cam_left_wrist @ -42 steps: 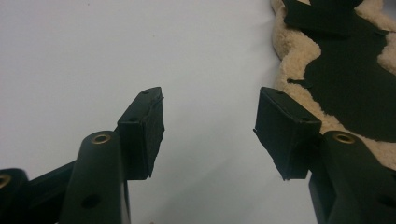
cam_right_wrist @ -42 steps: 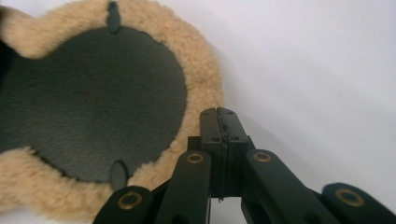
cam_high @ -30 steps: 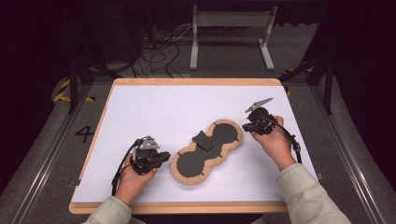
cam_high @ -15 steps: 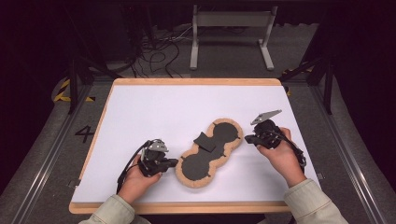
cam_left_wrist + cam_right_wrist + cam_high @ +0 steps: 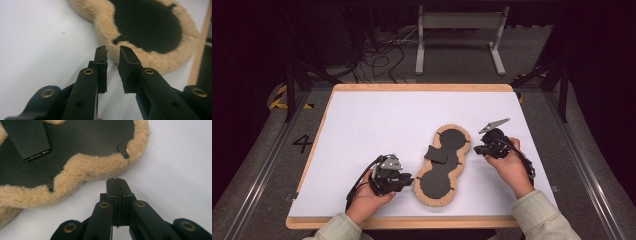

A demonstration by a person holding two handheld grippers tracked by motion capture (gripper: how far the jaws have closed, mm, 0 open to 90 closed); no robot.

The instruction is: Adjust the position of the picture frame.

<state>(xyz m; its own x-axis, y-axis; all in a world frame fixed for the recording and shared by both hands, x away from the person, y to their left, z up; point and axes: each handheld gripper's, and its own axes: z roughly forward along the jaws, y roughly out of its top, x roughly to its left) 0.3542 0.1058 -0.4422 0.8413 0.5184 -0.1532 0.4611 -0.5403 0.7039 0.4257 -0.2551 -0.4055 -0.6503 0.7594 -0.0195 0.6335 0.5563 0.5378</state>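
A peanut-shaped pad [image 5: 442,170] with a black face and a tan fleece rim lies on the white table top [image 5: 377,125]. A small black flap [image 5: 437,154] rests at its waist. My left gripper [image 5: 409,179] sits low at the pad's near left rim. In the left gripper view its jaws [image 5: 113,51] have just been opening and stand a little apart, with nothing between them and the fleece [image 5: 150,58] just beyond the tips. My right gripper [image 5: 477,149] is beside the far lobe's right edge. In its own view it [image 5: 116,181] is shut and empty, just short of the fleece [image 5: 87,168].
The table's wooden edge [image 5: 412,222] runs along the near side. Behind the table stand a grey metal frame [image 5: 459,20] and loose cables [image 5: 377,55] on the floor. A painted 4 [image 5: 303,143] marks the floor at the left.
My left hand has slid a little to the right, up to the pad's near lobe. My right hand has come slightly nearer along the pad's right side.
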